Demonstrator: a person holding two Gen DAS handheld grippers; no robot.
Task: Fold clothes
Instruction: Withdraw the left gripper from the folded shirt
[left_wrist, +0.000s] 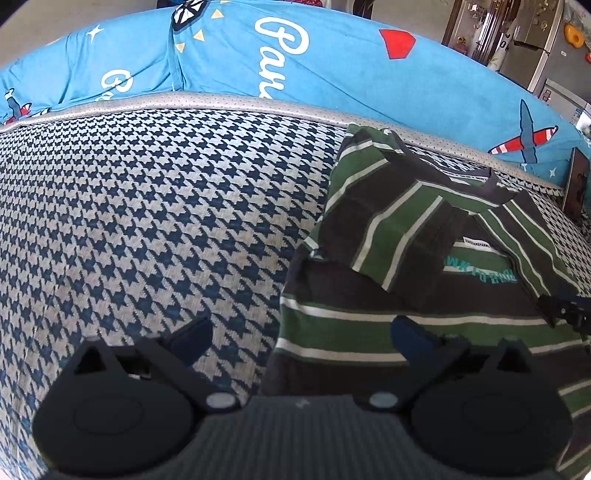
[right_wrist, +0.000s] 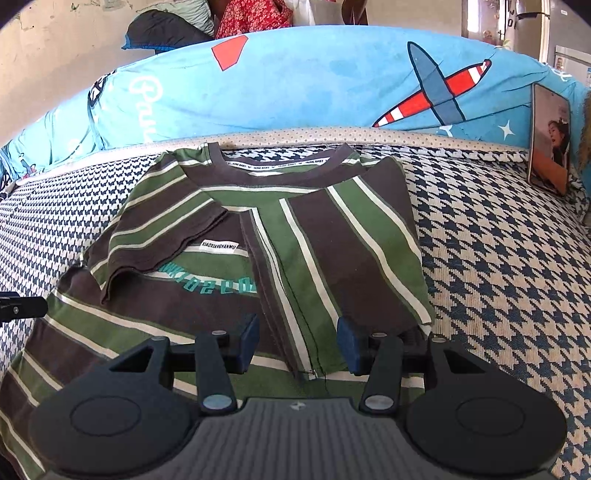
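Striped T-shirt (right_wrist: 280, 236), both sleeves folded in, on houndstooth bed (left_wrist: 147, 221). Left claw (left_wrist: 301, 339) spread, empty; right claw (right_wrist: 298, 341) parted astride the folded edge.

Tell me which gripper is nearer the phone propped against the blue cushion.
Right. The right gripper sits over the striped shirt's folded side, toward the phone. The left gripper hangs at the shirt's opposite edge, farther away.
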